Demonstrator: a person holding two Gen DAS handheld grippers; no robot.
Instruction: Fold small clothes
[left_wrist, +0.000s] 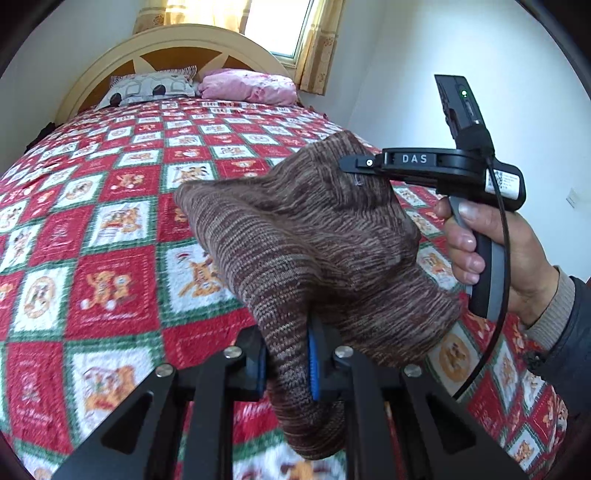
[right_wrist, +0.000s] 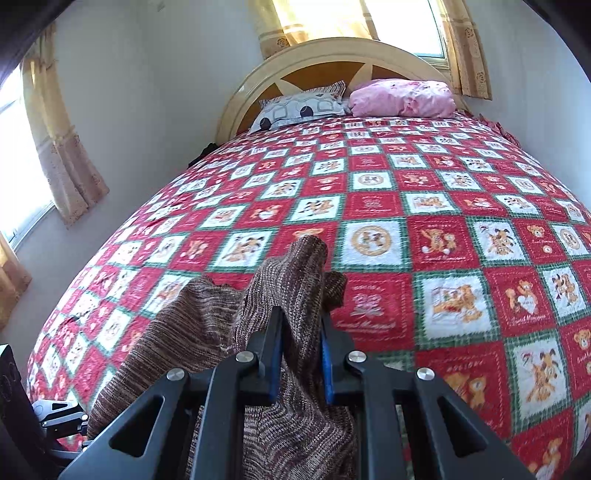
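Fold barely started, by my read. Brown knit garment (left_wrist: 314, 236) hangs bunched above the bed (left_wrist: 110, 206), near its foot edge. Left gripper (left_wrist: 291, 365) & right gripper (right_wrist: 301, 343) each clamp a bit of it. Laying flat + all folds still left.

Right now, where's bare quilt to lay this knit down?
Quilt is bare from the brown knit garment up to the pillows. Crowded only near the front edge, where left gripper and right gripper clamp the garment.
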